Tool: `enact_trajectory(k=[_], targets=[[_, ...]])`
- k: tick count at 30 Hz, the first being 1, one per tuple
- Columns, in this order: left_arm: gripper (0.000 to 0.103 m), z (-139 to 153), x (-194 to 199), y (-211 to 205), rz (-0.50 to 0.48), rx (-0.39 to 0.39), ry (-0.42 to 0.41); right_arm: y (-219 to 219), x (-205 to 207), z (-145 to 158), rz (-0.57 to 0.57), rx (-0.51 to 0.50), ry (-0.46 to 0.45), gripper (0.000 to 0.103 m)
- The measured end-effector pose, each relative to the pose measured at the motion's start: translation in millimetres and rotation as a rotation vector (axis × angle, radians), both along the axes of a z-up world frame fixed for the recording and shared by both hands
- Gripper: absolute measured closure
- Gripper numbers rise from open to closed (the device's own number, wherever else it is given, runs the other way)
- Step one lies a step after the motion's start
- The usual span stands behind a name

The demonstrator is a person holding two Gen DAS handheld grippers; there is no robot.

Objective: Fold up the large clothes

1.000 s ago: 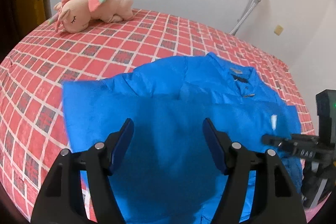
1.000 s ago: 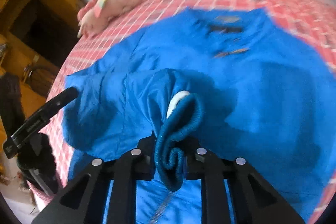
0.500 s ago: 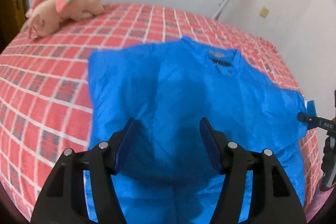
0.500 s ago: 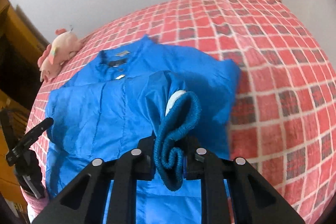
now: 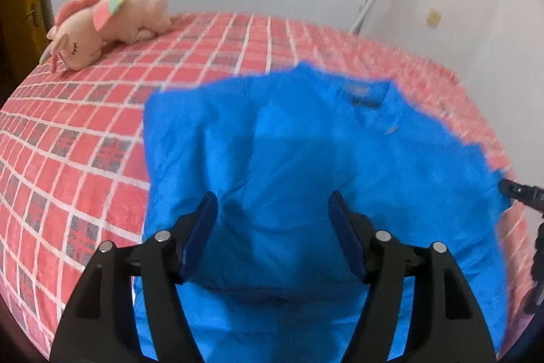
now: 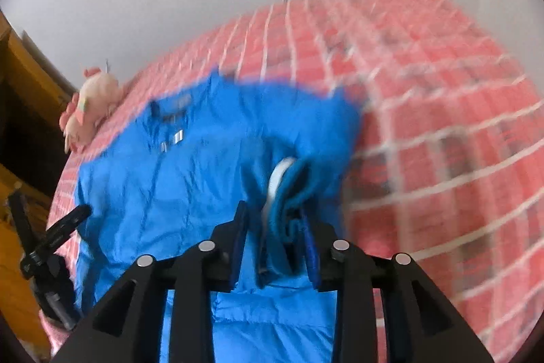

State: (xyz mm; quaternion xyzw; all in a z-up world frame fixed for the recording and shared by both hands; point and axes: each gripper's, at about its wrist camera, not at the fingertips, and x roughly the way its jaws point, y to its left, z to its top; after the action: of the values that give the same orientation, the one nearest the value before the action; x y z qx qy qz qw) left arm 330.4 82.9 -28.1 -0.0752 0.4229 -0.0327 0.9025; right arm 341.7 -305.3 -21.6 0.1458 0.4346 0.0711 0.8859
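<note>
- Right wrist view shows the right gripper (image 6: 275,247) with the knitted cuff (image 6: 289,193) of a sleeve between its jaws; the jaws are opening, the left pad already clear of the cloth, and the cuff leans on the right pad.
- Left wrist view shows the left gripper (image 5: 273,237) hovering over the blue jacket (image 5: 306,159), its jaws wide apart and opening, with nothing clamped between them.
- That jacket lies flat on the red checked bedspread (image 5: 85,125), collar toward the wall, front up; a pink plush toy (image 5: 108,19) sits well apart near the far edge.
- Step in hand, as I judge it: laying the right sleeve in across the body and letting it go.
- Next move likely calls for drawing the right gripper back clear of the cuff without dragging it, then taking hold of the other side or the hem for the following fold.
- Compared with a second ago, the right jaws were pinched tight on the cuff and now part; the right view has swung from above the jacket's chest to its right edge, with more bedspread showing. The left gripper has shifted a little and stands somewhat wider.
</note>
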Motion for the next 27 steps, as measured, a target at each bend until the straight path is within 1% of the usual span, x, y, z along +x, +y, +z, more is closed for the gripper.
enact_trajectory(k=[1,2,4,5,7,10,12,13,15,19,21,23,25,27], targets=[[0.033,10.0,-6.6,-1.1,0.000,-0.017,-0.030,2.5,-5.2,8.3,-0.004,-0.021,-0.029,0.071],[0.033,14.3,-9.2,-4.4,-0.004,-0.019,-0.041,7.7,-10.8,15.5,0.008,-0.032,-0.056,0.071],[0.032,19.6,-15.8,-16.1,-0.025,-0.009,-0.058,22.7,-13.6,19.0,0.061,-0.043,-0.071,0.071],[0.032,18.8,-17.4,-22.7,-0.041,0.001,-0.058,33.6,-12.8,15.8,0.096,-0.048,-0.061,0.071],[0.030,12.5,-16.7,-34.7,-0.074,0.026,-0.044,46.9,-7.2,5.3,0.128,-0.066,-0.028,0.071],[0.030,-6.7,-8.6,-40.6,-0.074,0.069,0.004,54.0,2.2,-17.2,0.115,-0.127,0.038,0.071],[0.030,-25.2,1.1,-37.8,-0.068,0.083,0.070,52.6,9.4,-35.8,0.091,-0.164,0.102,0.073],[0.030,-35.1,5.5,-36.7,-0.070,0.087,0.090,50.5,13.3,-45.5,0.090,-0.155,0.122,0.073],[0.030,-41.3,8.4,-36.1,-0.083,0.101,0.078,48.2,16.3,-53.8,0.096,-0.134,0.126,0.072],[0.030,-37.7,5.3,-34.9,-0.071,0.098,0.068,46.4,14.3,-53.4,0.092,-0.127,0.105,0.072],[0.030,-27.4,-2.2,-32.3,-0.050,0.102,0.047,45.8,5.1,-38.9,0.112,-0.115,0.068,0.070],[0.027,-14.5,-11.0,-32.0,-0.063,0.086,0.008,49.3,-1.8,-24.4,0.133,-0.115,0.028,0.069],[0.026,-7.3,-15.8,-33.8,-0.068,0.072,-0.005,53.9,-5.0,-20.0,0.146,-0.126,0.021,0.069],[0.026,-8.8,-16.5,-36.7,-0.074,0.063,0.007,57.2,-0.7,-24.2,0.164,-0.127,0.041,0.069]])
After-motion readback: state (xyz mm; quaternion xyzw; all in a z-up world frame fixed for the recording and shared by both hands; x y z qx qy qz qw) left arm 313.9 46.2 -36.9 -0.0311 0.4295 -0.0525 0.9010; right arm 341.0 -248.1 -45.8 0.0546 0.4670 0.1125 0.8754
